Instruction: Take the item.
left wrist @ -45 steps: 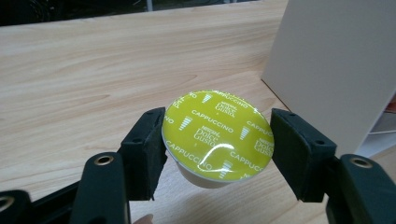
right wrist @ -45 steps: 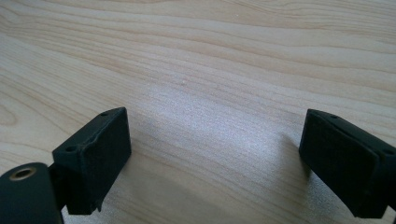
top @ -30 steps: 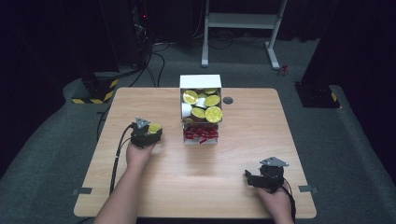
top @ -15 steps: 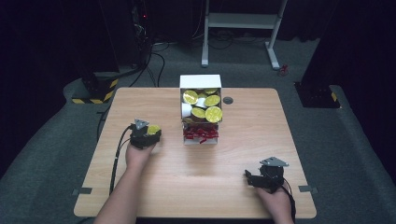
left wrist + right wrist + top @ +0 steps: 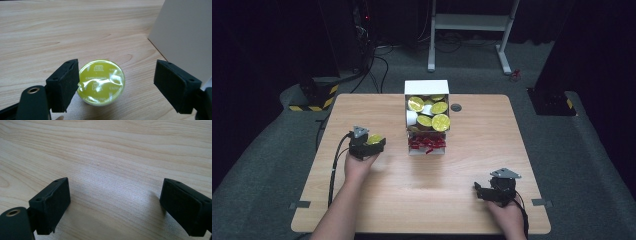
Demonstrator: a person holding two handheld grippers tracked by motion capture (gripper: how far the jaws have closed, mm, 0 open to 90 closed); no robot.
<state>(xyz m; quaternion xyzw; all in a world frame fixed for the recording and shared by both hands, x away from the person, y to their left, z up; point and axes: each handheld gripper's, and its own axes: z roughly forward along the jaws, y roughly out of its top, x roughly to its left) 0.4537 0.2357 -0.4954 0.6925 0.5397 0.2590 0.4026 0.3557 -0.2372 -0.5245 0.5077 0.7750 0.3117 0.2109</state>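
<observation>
The left gripper [image 5: 116, 86] stands wide, its jaws either side of a yellow-lidded capsule [image 5: 101, 83] that sits upright on the table [image 5: 377, 195]. One jaw touches the capsule's rim or comes very near it; the other is well off, so nothing is clamped yet. From above, this gripper [image 5: 368, 142] and capsule [image 5: 374, 138] sit at the table's left, beside but apart from the white box [image 5: 427, 116], whose blank wall [image 5: 185, 37] rises just past the far jaw.

The right gripper [image 5: 116, 207] is also wide and empty — bare wood between its jaws. From above it [image 5: 498, 187] rests near the table's front right corner, well apart from everything else.

The box already holds several capsules [image 5: 432, 112], lids up, with a red-printed flap [image 5: 427, 143] at its front. The work looks well advanced — most capsules seem packed, and this one remains outside. Left to do, by my reading: close on it, lift, carry it to the box, and set it among the rest.
</observation>
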